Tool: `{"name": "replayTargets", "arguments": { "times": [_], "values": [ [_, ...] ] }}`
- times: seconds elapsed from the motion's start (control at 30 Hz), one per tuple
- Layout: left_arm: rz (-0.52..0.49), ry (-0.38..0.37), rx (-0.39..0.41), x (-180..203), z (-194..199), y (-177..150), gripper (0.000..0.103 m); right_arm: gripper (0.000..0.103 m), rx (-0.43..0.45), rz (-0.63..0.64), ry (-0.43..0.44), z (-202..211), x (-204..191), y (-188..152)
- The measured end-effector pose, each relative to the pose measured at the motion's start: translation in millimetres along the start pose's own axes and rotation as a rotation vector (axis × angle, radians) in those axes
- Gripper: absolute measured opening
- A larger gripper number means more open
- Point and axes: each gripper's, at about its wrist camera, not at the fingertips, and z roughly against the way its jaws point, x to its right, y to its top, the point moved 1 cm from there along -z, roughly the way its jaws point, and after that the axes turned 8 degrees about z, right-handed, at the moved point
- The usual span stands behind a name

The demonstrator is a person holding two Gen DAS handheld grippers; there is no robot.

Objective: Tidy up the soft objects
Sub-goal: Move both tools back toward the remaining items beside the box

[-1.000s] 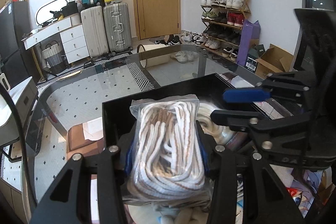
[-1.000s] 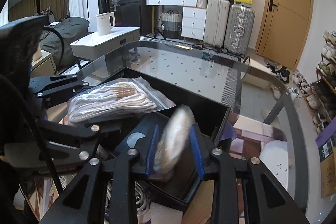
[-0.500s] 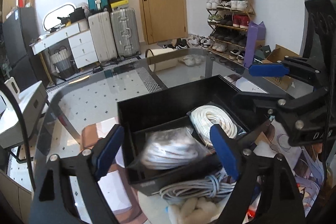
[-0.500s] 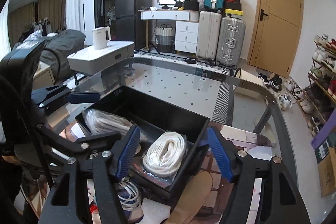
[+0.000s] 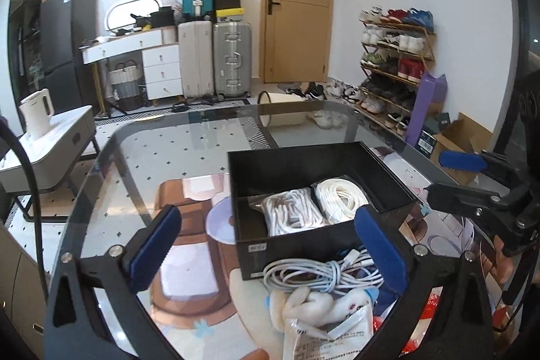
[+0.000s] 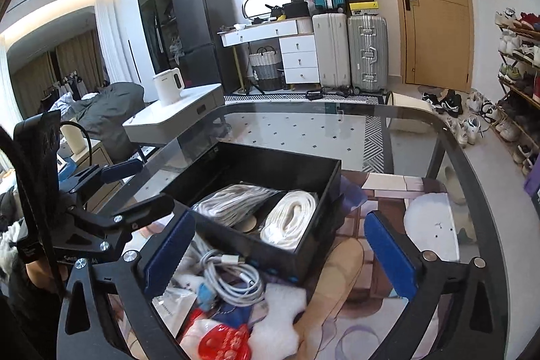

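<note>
A black box (image 5: pixel 297 164) (image 6: pixel 270 164) stands on the glass table. In its near compartment lie a bagged brown-and-white rope bundle (image 5: pixel 290 211) (image 6: pixel 233 201) and a white rope coil (image 5: pixel 341 198) (image 6: pixel 290 218), side by side. My left gripper (image 5: pixel 266 245) is open and empty, above and in front of the box. My right gripper (image 6: pixel 280 252) is open and empty, also pulled back from the box. In front of the box lie a coiled white cable (image 5: pixel 320 272) (image 6: pixel 233 279), a plush toy (image 5: pixel 314 306) and a plastic packet (image 5: pixel 327 336).
A red-printed bag (image 6: pixel 219 339) and white fluff (image 6: pixel 280 309) lie near the right gripper. The table's far half is bare glass (image 5: pixel 209 137). A white side table with a kettle (image 5: pixel 37 113) stands to the left. Suitcases, a door and a shoe rack stand beyond.
Both grippers opened and let go: the bagged rope and the white coil now lie in the box. Both grippers then pulled back and up from the box.
</note>
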Motion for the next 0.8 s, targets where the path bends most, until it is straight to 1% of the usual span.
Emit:
{"name": "replayTargets", "arguments": {
  "times": [0.27,0.4,0.5,0.63,0.8],
  "values": [
    [0.041,0.017,0.04,-7,27,-8,0.103,0.102,-0.001,-0.003,0.0,19,-12,-17],
    [0.018,0.045,0.035,-6,34,-14,0.103,0.102,-0.015,0.006,-0.005,24,-16,-26],
    [0.02,0.046,0.039,-4,40,-19,0.103,0.102,-0.028,0.003,-0.002,26,-17,-34],
    [0.02,0.056,0.035,-3,44,-25,0.103,0.102,-0.056,0.03,-0.022,28,-22,-44],
    [0.033,0.064,0.029,-2,45,-37,0.103,0.102,-0.059,0.025,-0.024,32,-22,-51]
  ]
}}
